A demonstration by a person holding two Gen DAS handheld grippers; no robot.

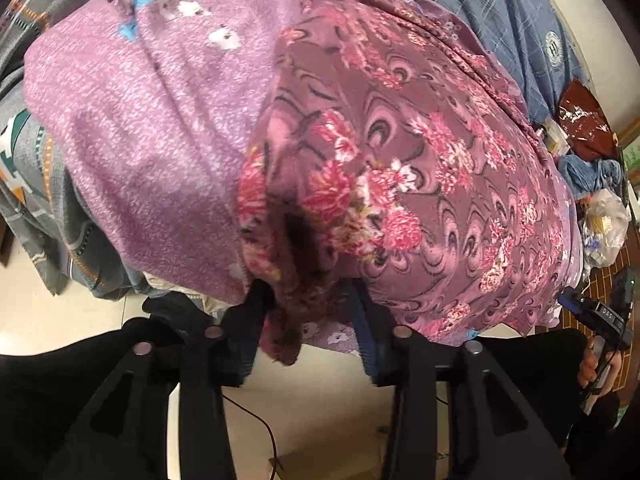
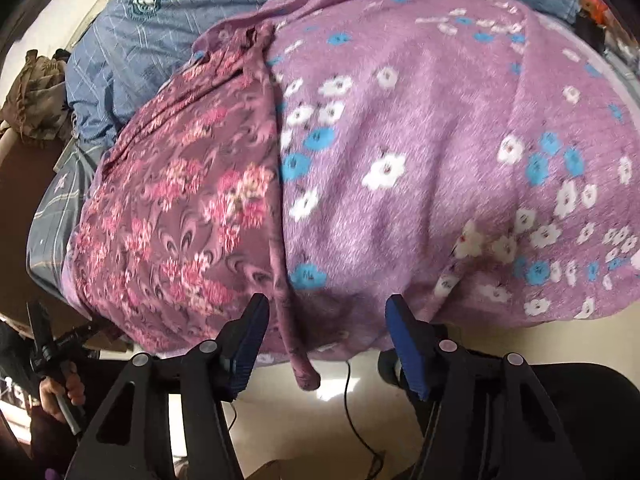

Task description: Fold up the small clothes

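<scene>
A mauve garment with pink flowers lies on a purple fleece blanket on a bed. My left gripper is open, its jaws on either side of the garment's bunched near corner, which hangs over the bed edge. In the right wrist view the garment lies to the left on the blanket. My right gripper is open at the garment's right edge, where a strip of it hangs down between the fingers. Neither grips the cloth.
A blue checked quilt lies behind the garment and also shows in the right wrist view. A grey patterned sheet hangs at the left. Bags and clutter sit at the right. Pale floor with a cable is below.
</scene>
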